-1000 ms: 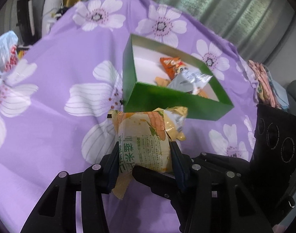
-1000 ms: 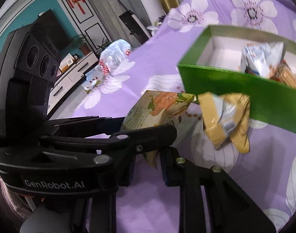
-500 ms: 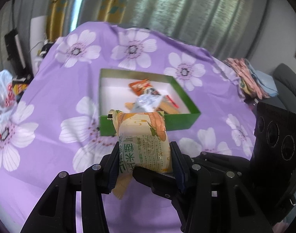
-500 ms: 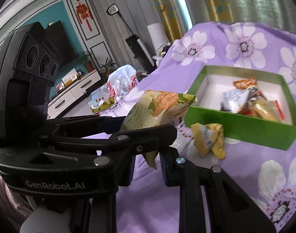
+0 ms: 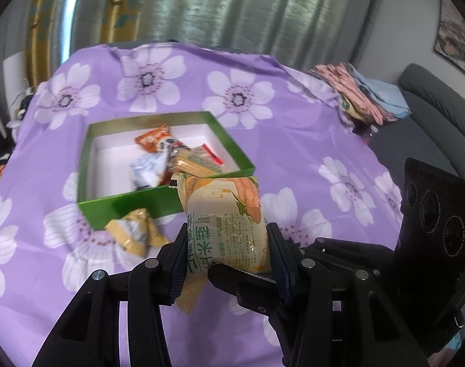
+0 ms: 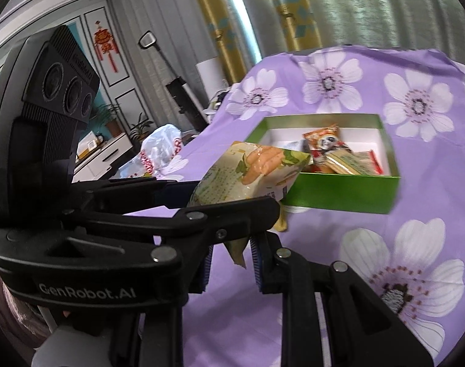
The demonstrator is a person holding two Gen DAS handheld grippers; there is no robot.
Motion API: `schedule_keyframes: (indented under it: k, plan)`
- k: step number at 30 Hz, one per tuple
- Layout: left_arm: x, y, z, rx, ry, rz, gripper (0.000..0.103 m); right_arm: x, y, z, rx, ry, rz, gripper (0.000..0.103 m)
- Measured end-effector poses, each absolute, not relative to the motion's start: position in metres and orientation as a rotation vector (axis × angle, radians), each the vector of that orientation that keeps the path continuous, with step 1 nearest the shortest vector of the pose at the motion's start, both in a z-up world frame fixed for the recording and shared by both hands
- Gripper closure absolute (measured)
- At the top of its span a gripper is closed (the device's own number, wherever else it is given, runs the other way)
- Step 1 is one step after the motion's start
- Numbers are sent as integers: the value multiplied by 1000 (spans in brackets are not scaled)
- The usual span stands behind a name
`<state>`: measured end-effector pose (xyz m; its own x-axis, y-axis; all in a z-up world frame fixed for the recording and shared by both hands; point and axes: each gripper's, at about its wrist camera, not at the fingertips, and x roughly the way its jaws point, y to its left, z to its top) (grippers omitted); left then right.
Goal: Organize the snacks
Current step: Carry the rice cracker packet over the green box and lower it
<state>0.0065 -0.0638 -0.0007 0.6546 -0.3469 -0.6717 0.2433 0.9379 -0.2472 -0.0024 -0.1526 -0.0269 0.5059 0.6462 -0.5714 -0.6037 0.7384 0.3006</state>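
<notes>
My left gripper [image 5: 228, 253] is shut on a cream and green snack packet [image 5: 226, 223], held above the purple flowered cloth, near the front of the green box [image 5: 125, 205]. The same packet [image 6: 254, 174] shows in the right wrist view, with the left gripper's fingers crossing in front. The box [image 6: 339, 192] holds several snack packets. A small yellow packet [image 5: 134, 234] lies on the cloth against the box's front wall. My right gripper [image 6: 232, 263] has its pads close together with nothing between them.
A stack of folded cloths [image 5: 364, 94] lies at the table's far right edge. A grey sofa [image 5: 437, 113] stands to the right. A white plastic bag [image 6: 162, 153] sits off the table's left side. Curtains hang behind.
Both grippers have risen and pulled back from the box, so it looks smaller and farther. The left gripper still holds the packet. The yellow packet lies unmoved by the box.
</notes>
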Motion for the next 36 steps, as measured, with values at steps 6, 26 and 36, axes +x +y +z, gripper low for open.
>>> schedule_keyframes:
  k: [6,26,36]
  plan:
    - [26,-81,11,-115,768,-361,55,14,-172,-21,86,683,717,80]
    - [119,-82,21,-128,751,-371,55,107,-178,-6,63,651,669,80]
    - [162,-68,-6,-166,805,-344,55,148,-164,-27,54,725,659,80]
